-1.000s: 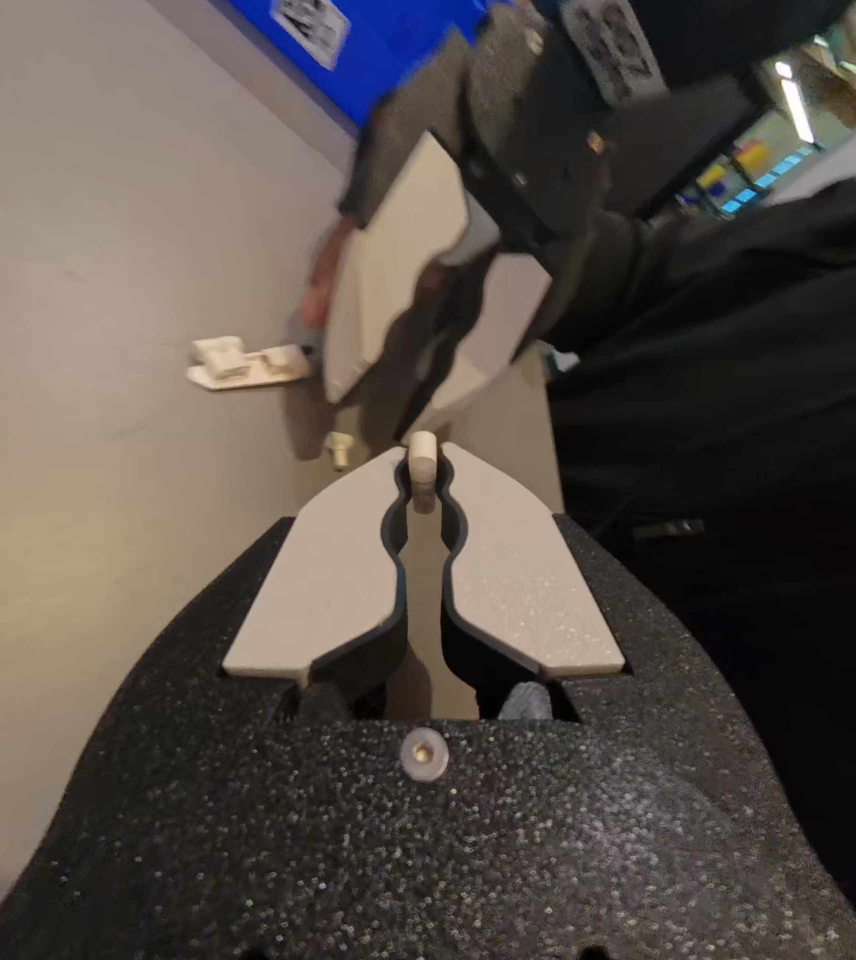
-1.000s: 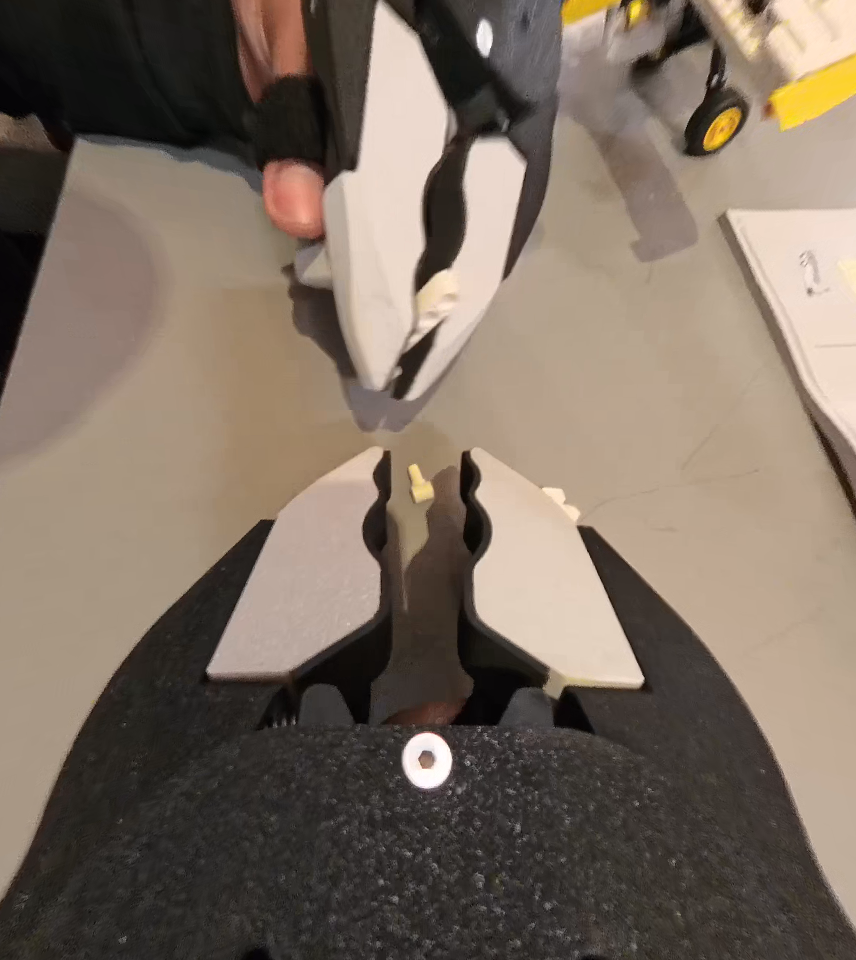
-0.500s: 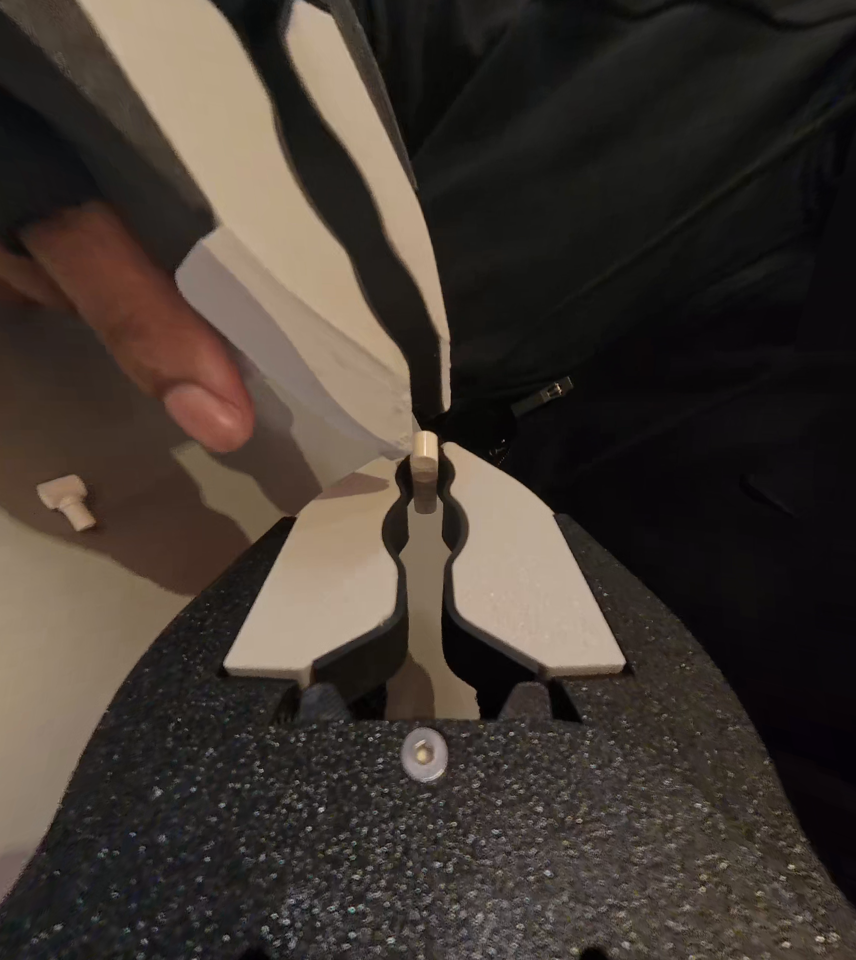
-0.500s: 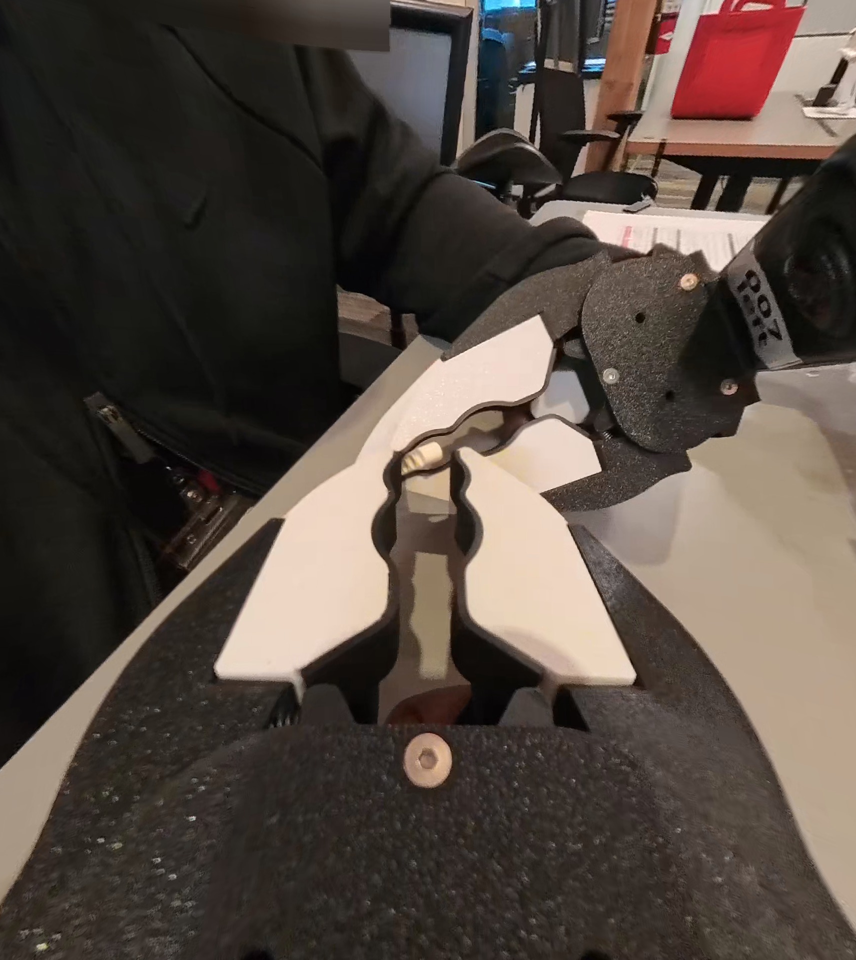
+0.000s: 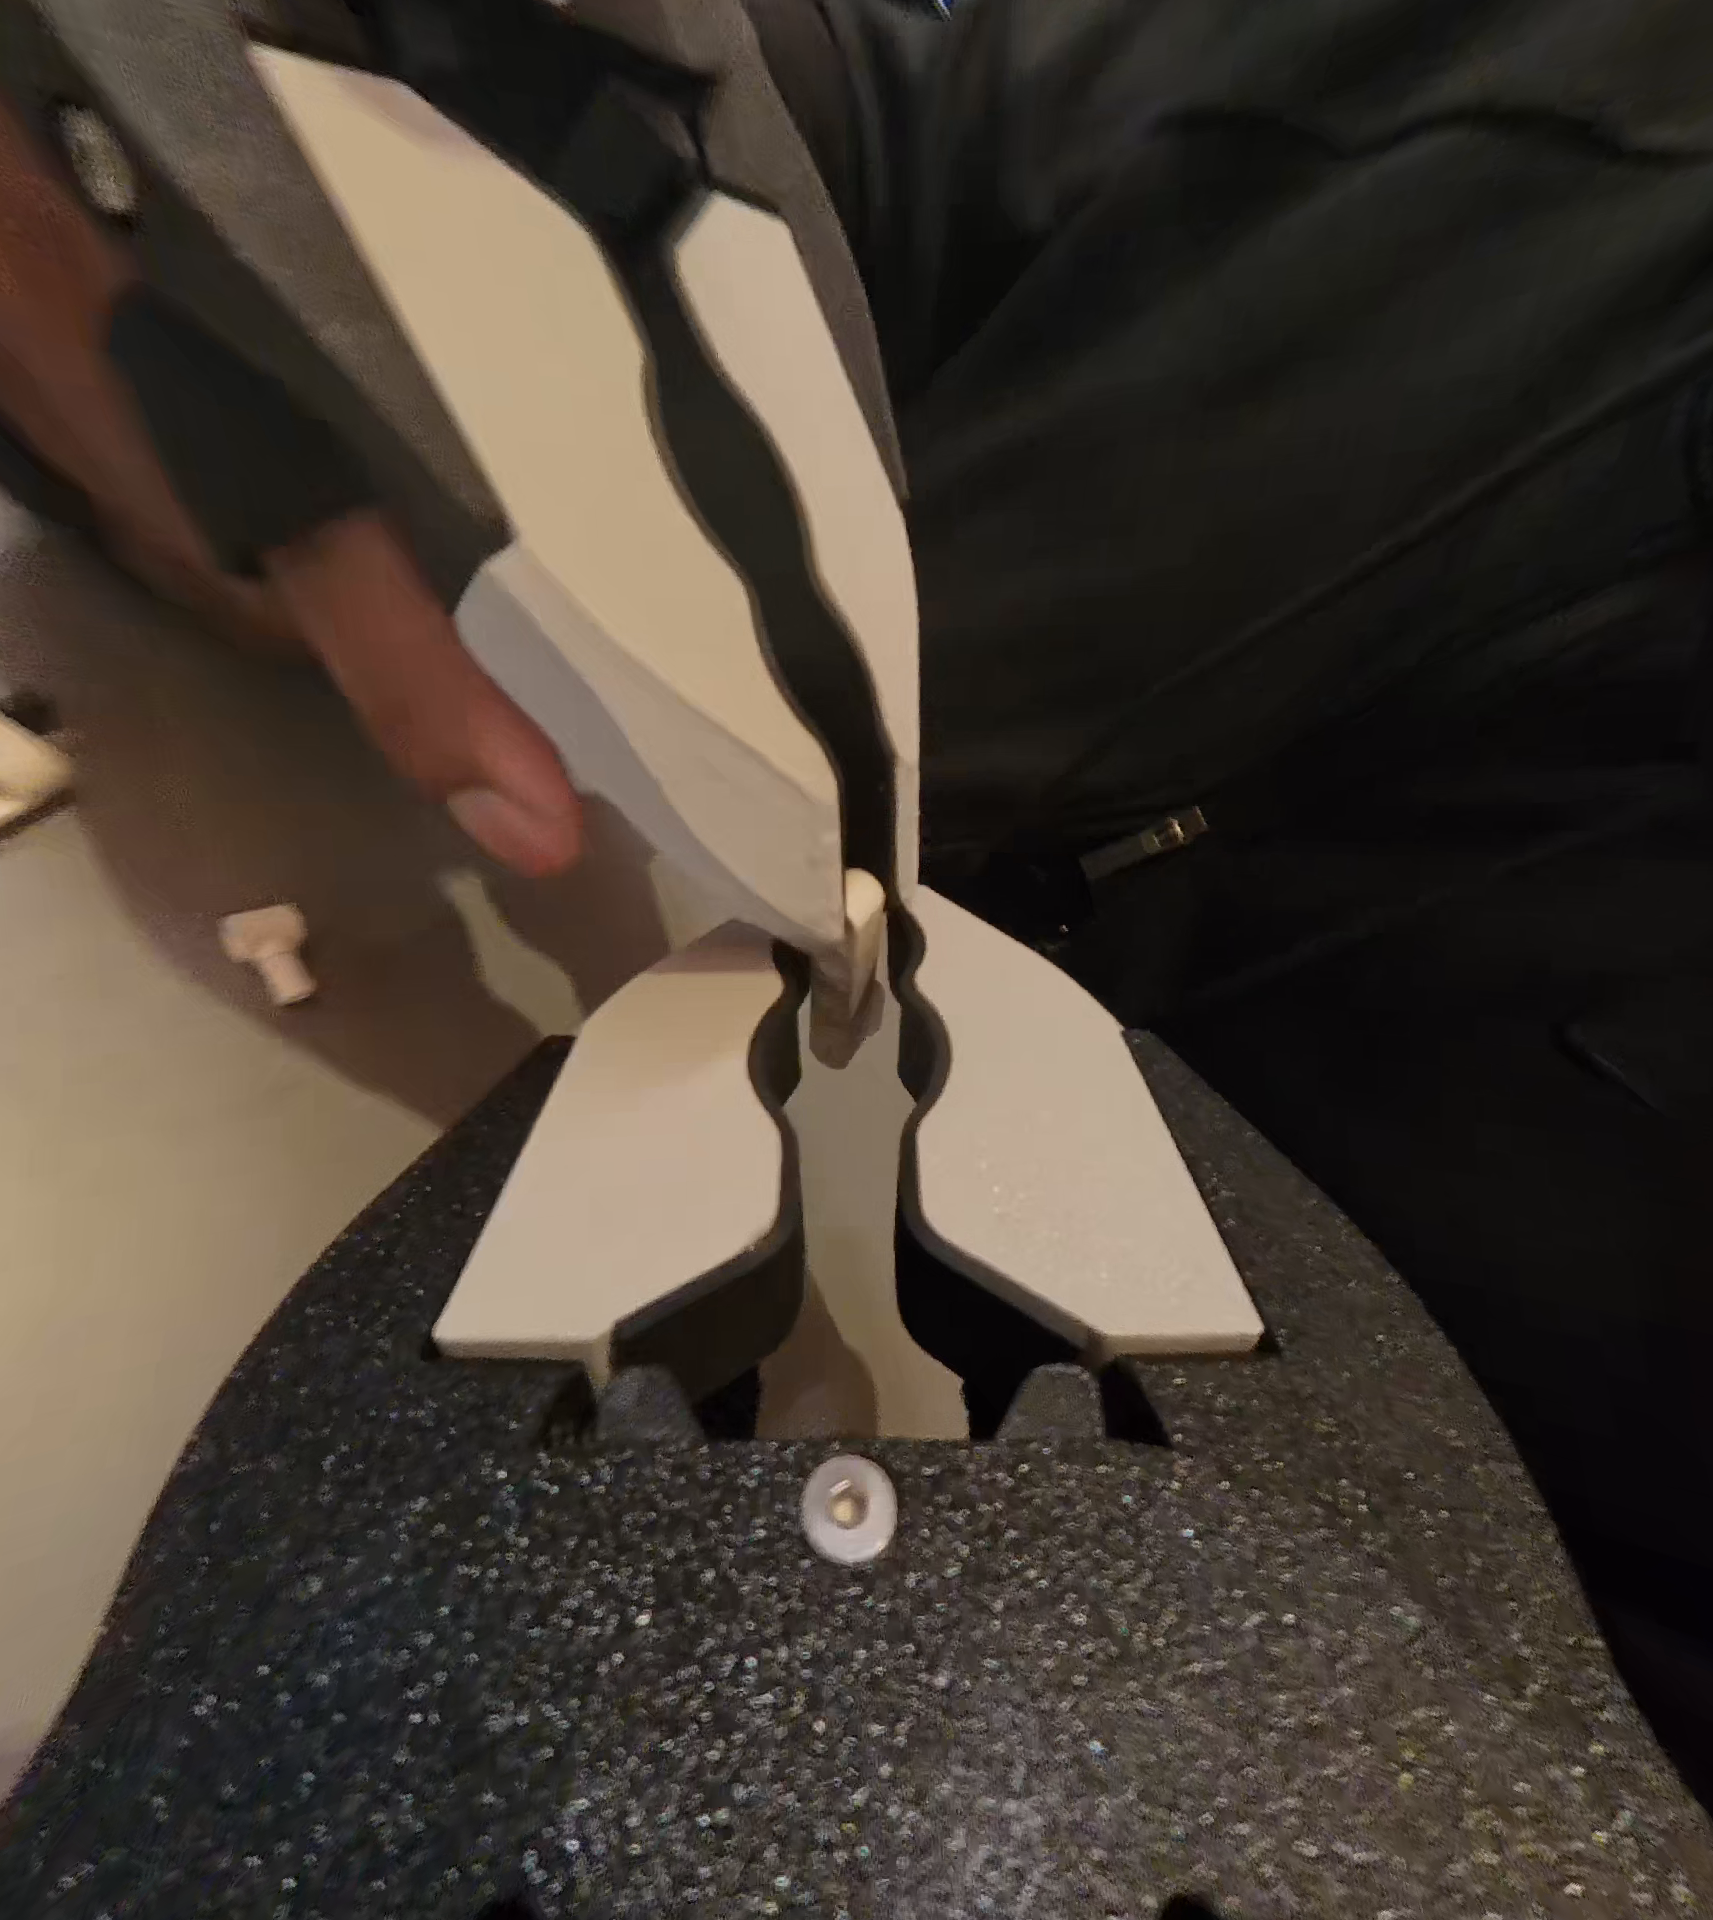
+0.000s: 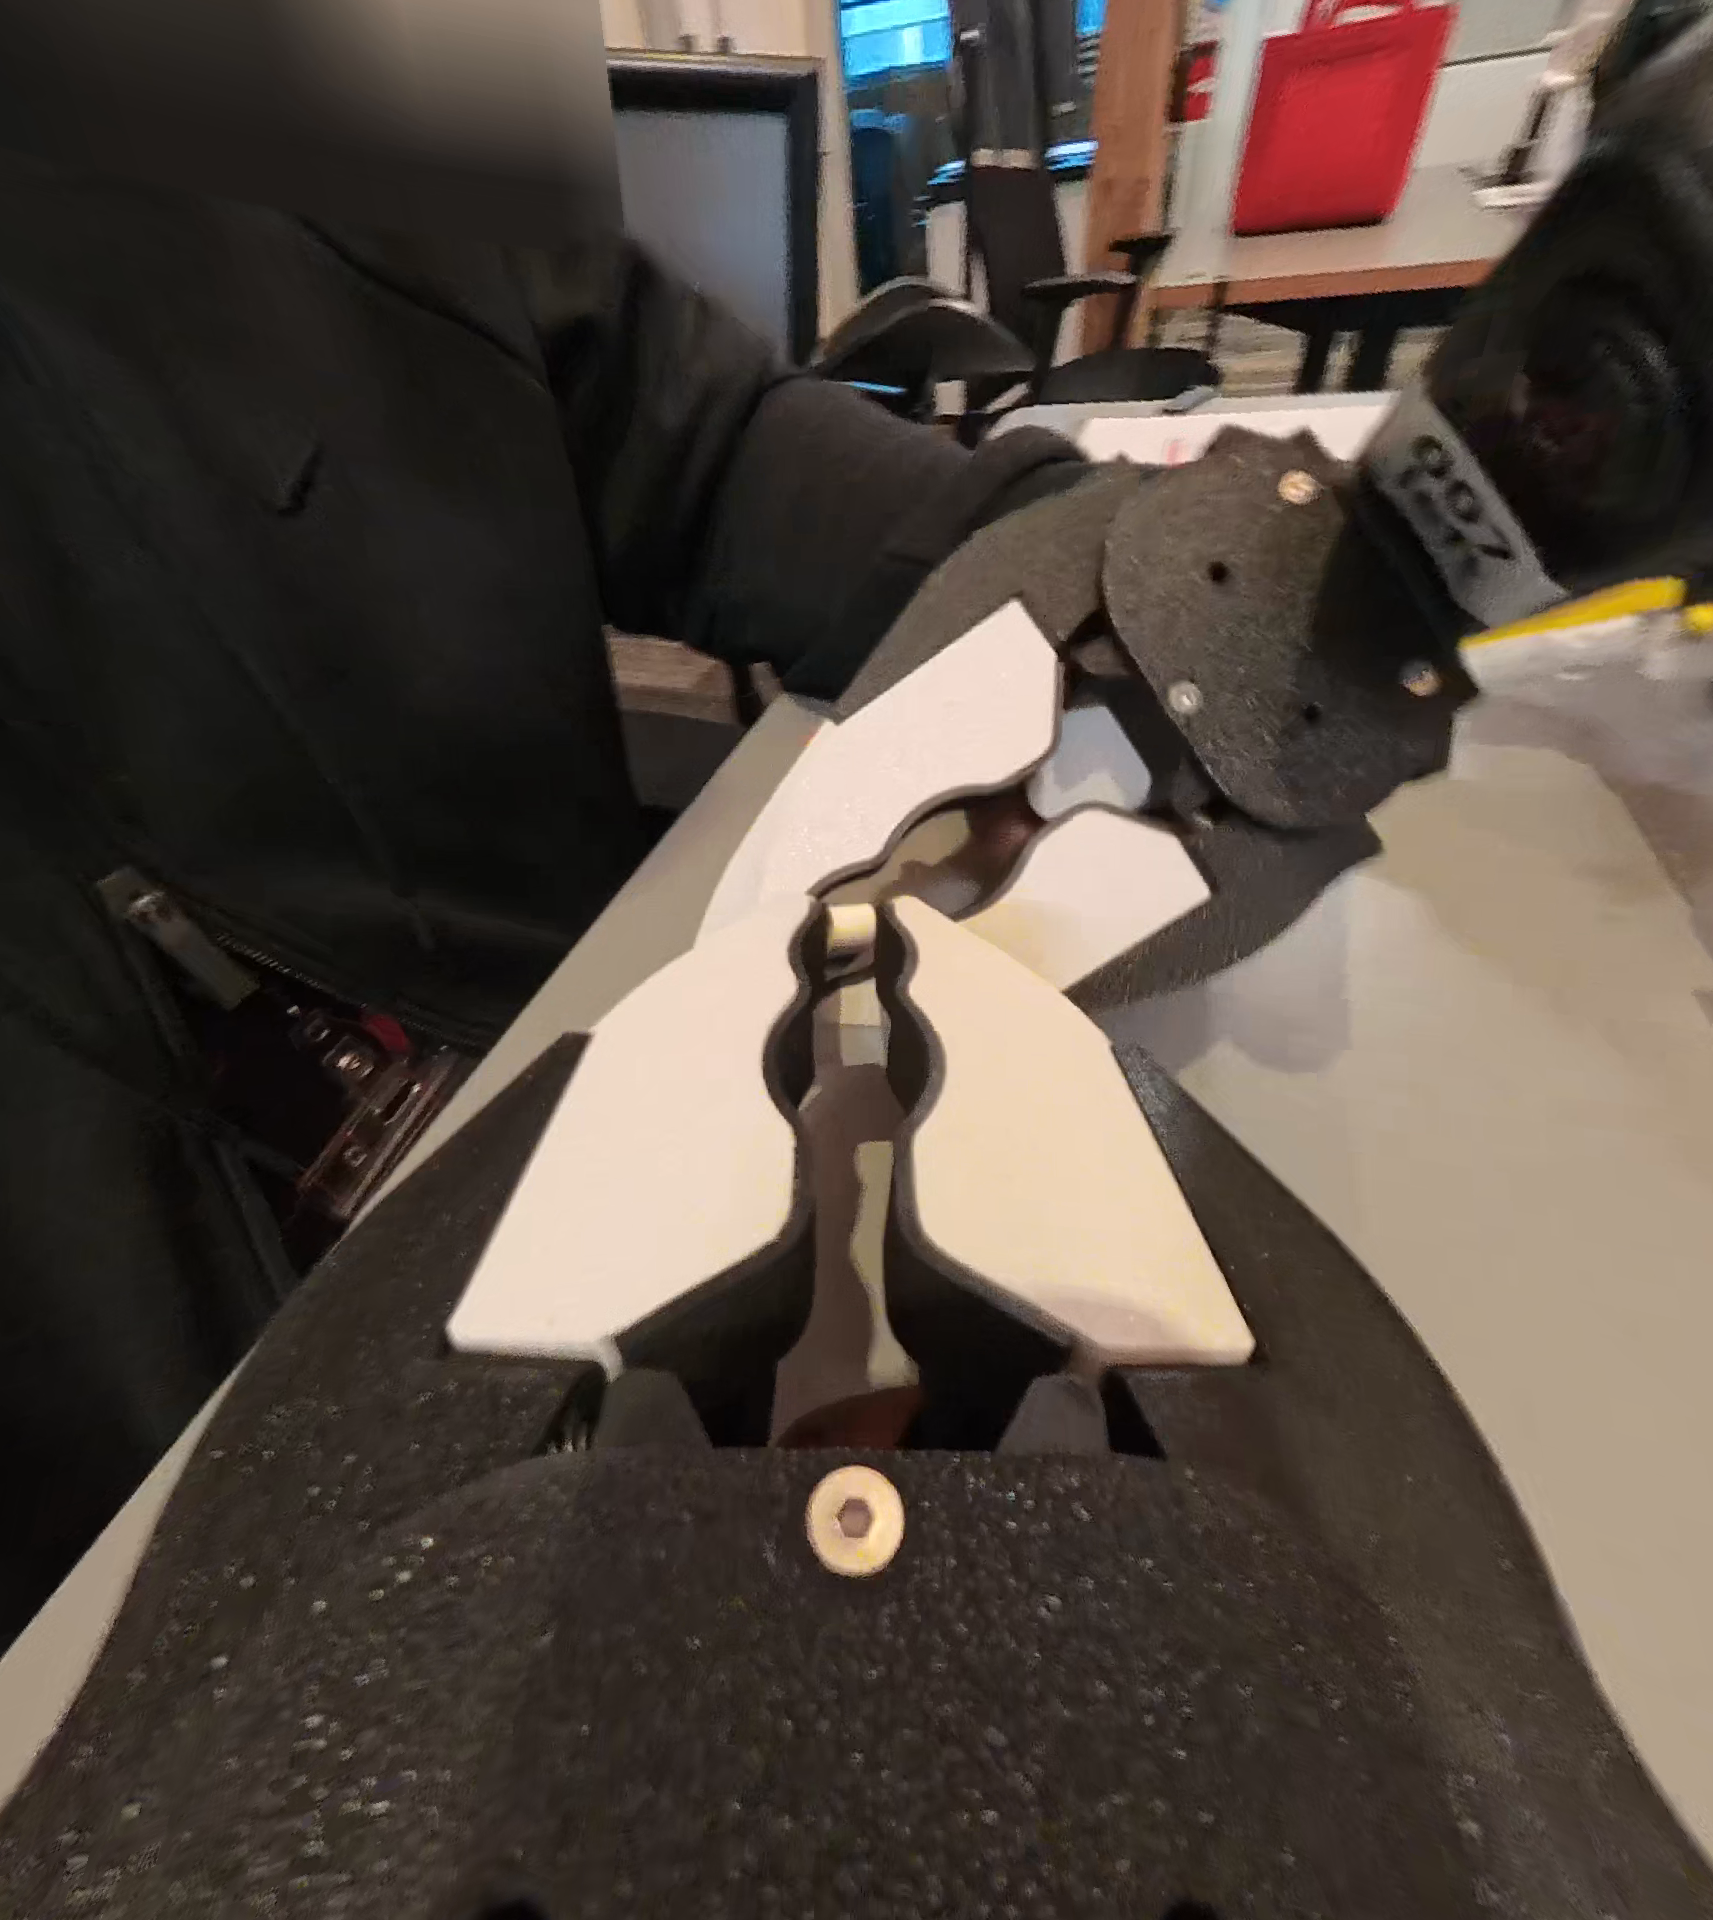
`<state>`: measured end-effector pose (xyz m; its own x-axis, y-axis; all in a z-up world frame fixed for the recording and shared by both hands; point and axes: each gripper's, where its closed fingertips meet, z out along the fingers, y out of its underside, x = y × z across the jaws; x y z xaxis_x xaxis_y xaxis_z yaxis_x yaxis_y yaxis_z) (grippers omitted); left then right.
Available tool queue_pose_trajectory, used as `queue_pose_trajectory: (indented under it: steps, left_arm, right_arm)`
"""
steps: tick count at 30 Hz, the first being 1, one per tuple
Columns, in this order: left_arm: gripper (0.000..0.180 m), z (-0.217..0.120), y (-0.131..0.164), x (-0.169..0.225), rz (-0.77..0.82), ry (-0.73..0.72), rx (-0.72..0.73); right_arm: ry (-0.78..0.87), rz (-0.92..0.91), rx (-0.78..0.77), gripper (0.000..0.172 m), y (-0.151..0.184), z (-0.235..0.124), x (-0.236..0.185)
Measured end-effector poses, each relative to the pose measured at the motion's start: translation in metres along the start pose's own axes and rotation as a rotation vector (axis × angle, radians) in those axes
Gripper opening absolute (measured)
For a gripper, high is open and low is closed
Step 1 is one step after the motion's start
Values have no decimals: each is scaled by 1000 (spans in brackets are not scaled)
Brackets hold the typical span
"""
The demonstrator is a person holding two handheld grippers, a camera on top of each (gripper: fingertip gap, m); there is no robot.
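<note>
While the left tool (image 5: 847,971) stands released, the right tool (image 6: 852,935) clamps a cream peg (image 6: 847,928).

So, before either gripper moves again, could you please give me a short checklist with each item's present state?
1. Right gripper pads pressed on the cream peg: ok.
2. Left gripper fingers clear of that peg, with a gap on each side: ok.
3. The two grippers' fingertips apart from each other: cannot tell, they overlap in both views.
4. Second peg lying on the table, apart from both grippers: ok.
5. Peg straight in the grasp: cannot tell, blurred.
</note>
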<state>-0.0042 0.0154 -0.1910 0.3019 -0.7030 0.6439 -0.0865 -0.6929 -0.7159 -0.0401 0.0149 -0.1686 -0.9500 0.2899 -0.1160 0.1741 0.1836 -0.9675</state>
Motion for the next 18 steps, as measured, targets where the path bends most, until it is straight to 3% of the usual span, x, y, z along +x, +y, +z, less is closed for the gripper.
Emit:
queue_pose_trajectory:
  steps: [7, 11, 18]
  left_arm:
    - [22, -43, -23, -29, -92, -232, 294]
    - [22, -44, -19, -39, -135, -286, 277]
    - [18, -38, -14, -46, -166, -314, 225]
  right_arm:
    - [338, 283, 59, 7, 2, -18, 40]
    - [361, 451, 87, 7, 5, -23, 51]
    - [322, 481, 30, 7, 13, -20, 48]
